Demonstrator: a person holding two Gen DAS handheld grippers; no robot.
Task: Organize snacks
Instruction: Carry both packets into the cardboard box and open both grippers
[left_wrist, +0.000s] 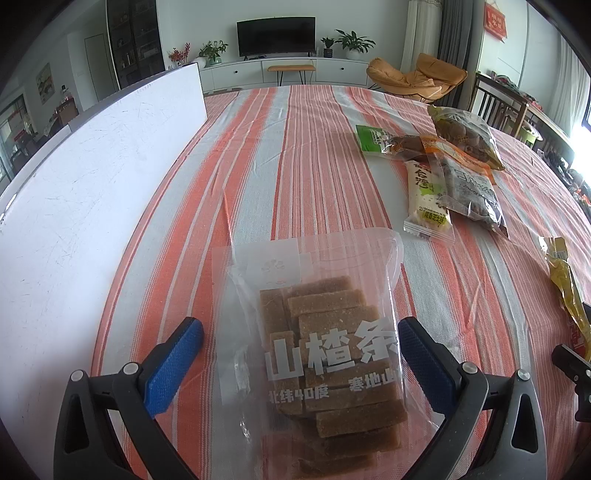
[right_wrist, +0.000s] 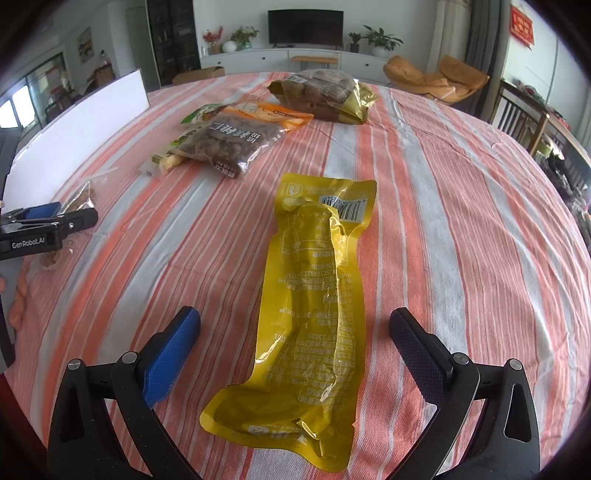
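Yellow pouch (right_wrist: 310, 306) on striped tablecloth (right_wrist: 443, 221) — television (right_wrist: 306, 26) behind

A dark television (left_wrist: 276, 36) stands on a long white cabinet (left_wrist: 280, 70) at the far wall, with green plants (left_wrist: 354, 41) beside it. An orange lounge chair (left_wrist: 413, 79) is near grey curtains (left_wrist: 452, 33). Daylight comes from the right side.
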